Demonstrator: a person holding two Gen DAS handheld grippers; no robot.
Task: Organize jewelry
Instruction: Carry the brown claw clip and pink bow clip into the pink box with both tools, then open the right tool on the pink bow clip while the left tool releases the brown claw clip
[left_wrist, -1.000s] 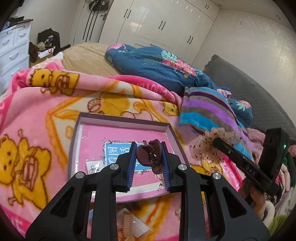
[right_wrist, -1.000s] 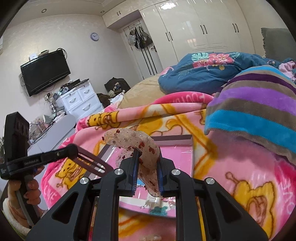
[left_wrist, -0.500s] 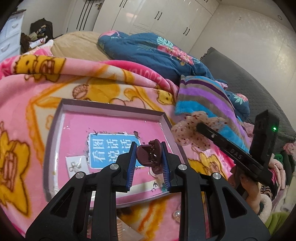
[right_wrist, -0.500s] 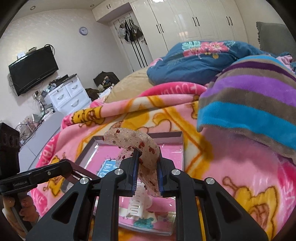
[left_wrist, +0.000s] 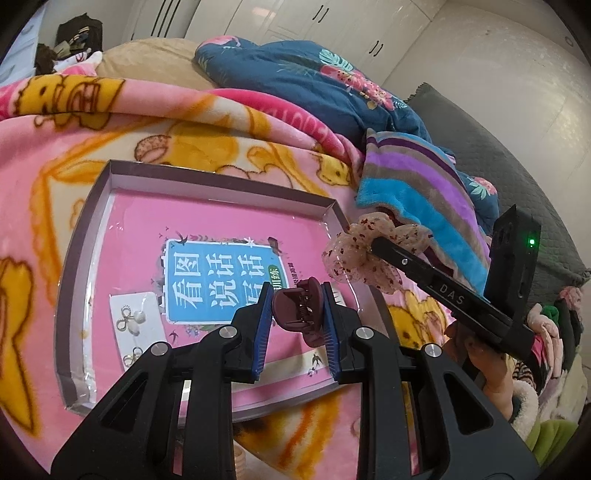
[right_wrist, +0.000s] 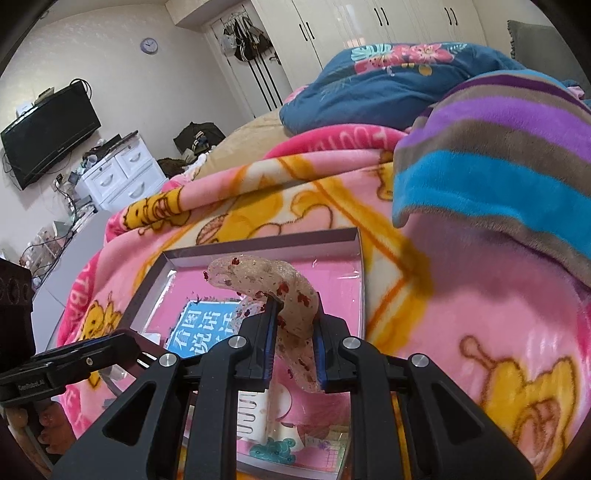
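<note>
The left gripper (left_wrist: 297, 319) is clamping a maroon plastic claw hair clip (left_wrist: 298, 311) and the right gripper (right_wrist: 295, 341) is pinching a sheer red-speckled fabric scrunchie (right_wrist: 291, 295), both hanging over the near edge of the shallow grey-rimmed pink tray (left_wrist: 88, 206).

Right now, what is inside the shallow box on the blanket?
Inside the box lie a pink book and an earring card. The grippers cover its near part.

Blue label (left_wrist: 221, 280) in the pink tray (left_wrist: 92, 192): "看图说话", with "训练" on a green patch. "DAS" printed on the right gripper (left_wrist: 369, 247).
</note>
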